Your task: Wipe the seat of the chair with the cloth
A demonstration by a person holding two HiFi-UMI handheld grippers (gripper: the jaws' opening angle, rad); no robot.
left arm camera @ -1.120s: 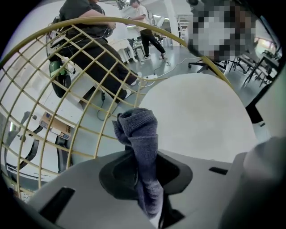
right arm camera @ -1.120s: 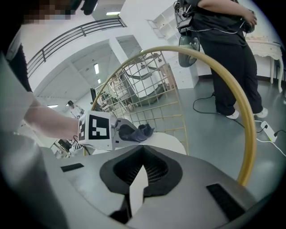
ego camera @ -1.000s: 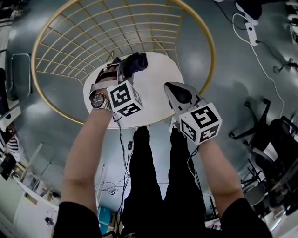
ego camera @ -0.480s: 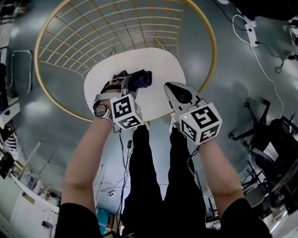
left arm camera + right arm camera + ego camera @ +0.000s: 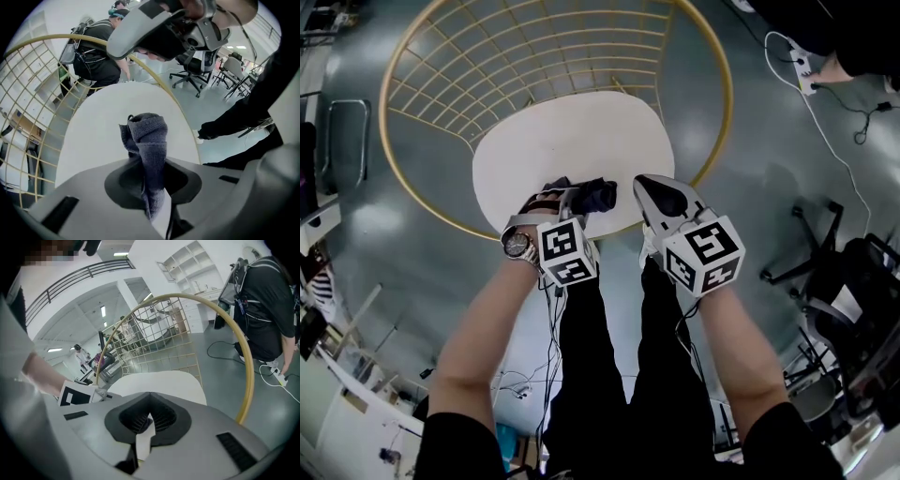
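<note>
The chair has a white oval seat (image 5: 572, 141) inside a round gold wire back (image 5: 534, 47). My left gripper (image 5: 581, 200) is shut on a dark grey-blue cloth (image 5: 594, 195), pressed to the seat's near edge. In the left gripper view the cloth (image 5: 146, 140) sticks up bunched from the jaws over the white seat (image 5: 103, 131). My right gripper (image 5: 661, 195) is shut with nothing in it, held at the seat's near right edge. In the right gripper view, the seat (image 5: 159, 380) and the gold ring (image 5: 243, 357) lie ahead.
The chair stands on a grey floor (image 5: 750, 141). My legs in black trousers (image 5: 619, 356) are just below the seat. Cables and a power strip (image 5: 802, 61) lie at the upper right, and office chairs (image 5: 853, 281) stand to the right. A person in black (image 5: 265, 305) stands beyond the ring.
My left gripper has dragged the cloth across the seat from the far middle to the near edge, towards me. The right gripper has stayed in place.
</note>
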